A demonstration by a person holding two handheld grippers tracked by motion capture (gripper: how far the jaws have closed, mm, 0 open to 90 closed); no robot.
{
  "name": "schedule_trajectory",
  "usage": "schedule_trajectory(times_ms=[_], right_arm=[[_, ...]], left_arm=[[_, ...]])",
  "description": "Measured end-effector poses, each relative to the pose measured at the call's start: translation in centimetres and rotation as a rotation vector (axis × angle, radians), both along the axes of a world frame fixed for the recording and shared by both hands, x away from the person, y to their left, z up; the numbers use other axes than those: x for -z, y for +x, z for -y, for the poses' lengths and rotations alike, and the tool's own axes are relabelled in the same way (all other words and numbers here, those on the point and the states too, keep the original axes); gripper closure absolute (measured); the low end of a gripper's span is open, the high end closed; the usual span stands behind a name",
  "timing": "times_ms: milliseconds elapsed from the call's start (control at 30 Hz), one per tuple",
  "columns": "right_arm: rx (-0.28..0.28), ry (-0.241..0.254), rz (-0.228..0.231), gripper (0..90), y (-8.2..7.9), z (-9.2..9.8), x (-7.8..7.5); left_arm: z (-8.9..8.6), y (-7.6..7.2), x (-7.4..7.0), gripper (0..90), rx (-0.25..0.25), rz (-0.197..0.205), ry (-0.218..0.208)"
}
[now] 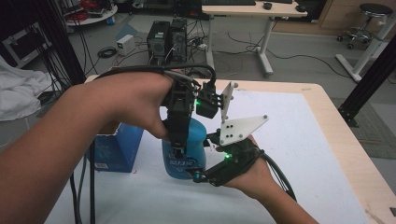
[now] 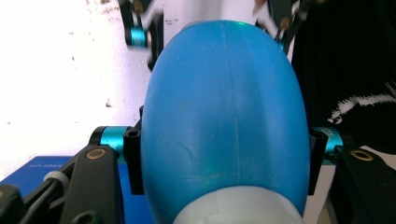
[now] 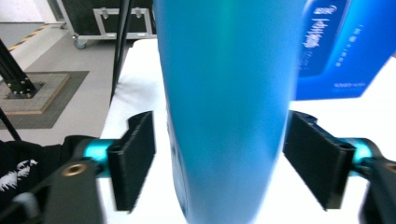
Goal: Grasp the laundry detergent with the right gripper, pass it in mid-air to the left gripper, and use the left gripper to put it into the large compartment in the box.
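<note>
Blue bottle [image 1: 187, 154] at frame centre, upright on the white table [image 1: 299, 140], clamped near its top by left gripper [image 1: 179, 150] for steadiness, right gripper [image 1: 198, 176] released, pads [image 3: 135, 156] flanking its lower body without touching.

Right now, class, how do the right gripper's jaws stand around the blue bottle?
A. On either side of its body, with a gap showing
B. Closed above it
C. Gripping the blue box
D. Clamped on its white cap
A: in the right gripper view the black pads flank the blue bottle, with a gap visible on each side.
</note>
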State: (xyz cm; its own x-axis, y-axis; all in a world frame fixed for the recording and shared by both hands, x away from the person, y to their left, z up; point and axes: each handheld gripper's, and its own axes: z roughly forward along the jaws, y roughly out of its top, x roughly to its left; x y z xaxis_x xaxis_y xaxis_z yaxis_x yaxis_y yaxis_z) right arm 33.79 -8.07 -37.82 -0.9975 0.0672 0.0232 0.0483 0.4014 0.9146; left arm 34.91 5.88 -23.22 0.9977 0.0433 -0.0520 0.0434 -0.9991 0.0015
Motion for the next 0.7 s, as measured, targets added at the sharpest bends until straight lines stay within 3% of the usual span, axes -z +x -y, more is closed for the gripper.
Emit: schedule_trajectory(times_ms=[200, 267, 700], right_arm=[[0.034, -0.017, 0.008, 19.3, 0.4, 1.6, -0.6], [0.059, -0.032, 0.014, 13.3, 0.5, 2.0, -0.8], [0.088, -0.115, 0.048, 10.1, 0.9, 4.4, -2.7]], left_arm=[[-0.9, 0.5, -0.7, 38.6, -0.030, 0.001, 0.008], [-1.2, 0.6, -1.0, 38.6, -0.048, 0.001, 0.006], [-3.8, 1.4, -3.4, 38.6, -0.134, 0.005, 0.012]])
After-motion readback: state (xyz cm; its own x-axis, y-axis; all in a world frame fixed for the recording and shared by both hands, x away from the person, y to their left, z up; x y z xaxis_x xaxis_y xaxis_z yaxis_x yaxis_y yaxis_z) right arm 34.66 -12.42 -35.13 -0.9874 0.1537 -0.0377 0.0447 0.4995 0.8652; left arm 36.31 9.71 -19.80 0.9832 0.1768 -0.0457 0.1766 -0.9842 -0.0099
